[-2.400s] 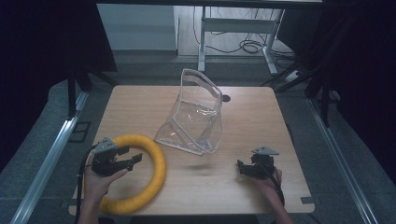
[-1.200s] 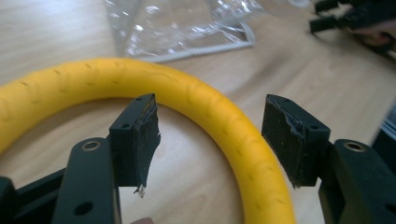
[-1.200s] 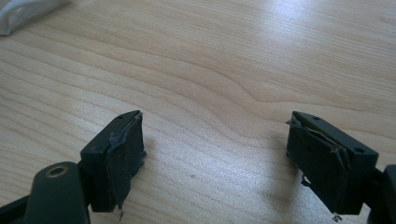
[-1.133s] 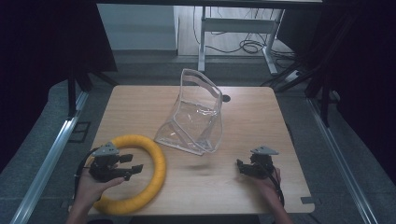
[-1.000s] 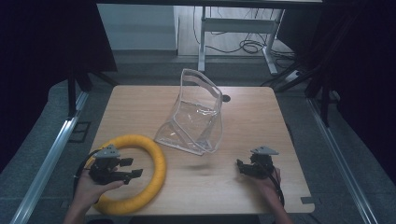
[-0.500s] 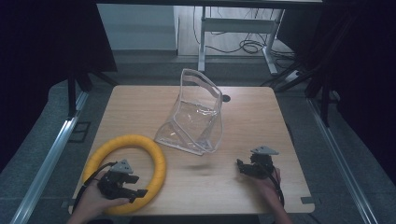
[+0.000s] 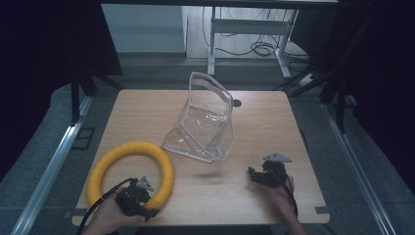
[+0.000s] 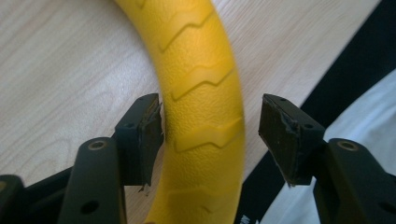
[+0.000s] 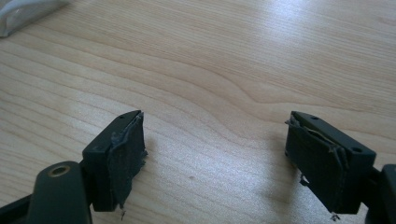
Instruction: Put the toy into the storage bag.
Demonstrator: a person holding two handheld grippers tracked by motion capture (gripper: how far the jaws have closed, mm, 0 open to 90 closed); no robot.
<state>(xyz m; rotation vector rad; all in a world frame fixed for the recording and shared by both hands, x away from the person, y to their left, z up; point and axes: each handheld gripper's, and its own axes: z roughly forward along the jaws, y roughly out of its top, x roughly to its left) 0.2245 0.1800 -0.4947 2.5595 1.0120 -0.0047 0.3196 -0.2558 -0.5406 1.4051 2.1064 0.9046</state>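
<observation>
The left gripper (image 8: 210, 135) straddles the yellow ring (image 8: 205, 93), jaws just closing, one pad touching, the other apart. The right gripper (image 9: 233, 158) rests spread over the bare surface (image 9: 224, 60).

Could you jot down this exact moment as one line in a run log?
left tool: jaws just closing around yellow ring, one pad touching, other apart | right tool: open, over bare table | clear bag: untouched

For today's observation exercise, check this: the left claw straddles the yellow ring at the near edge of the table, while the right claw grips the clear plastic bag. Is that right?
Not quite. The right claw grips nothing: in the right gripper view its jaws stand open over bare table, apart from the clear plastic bag. The left claw does straddle the yellow ring.
</observation>
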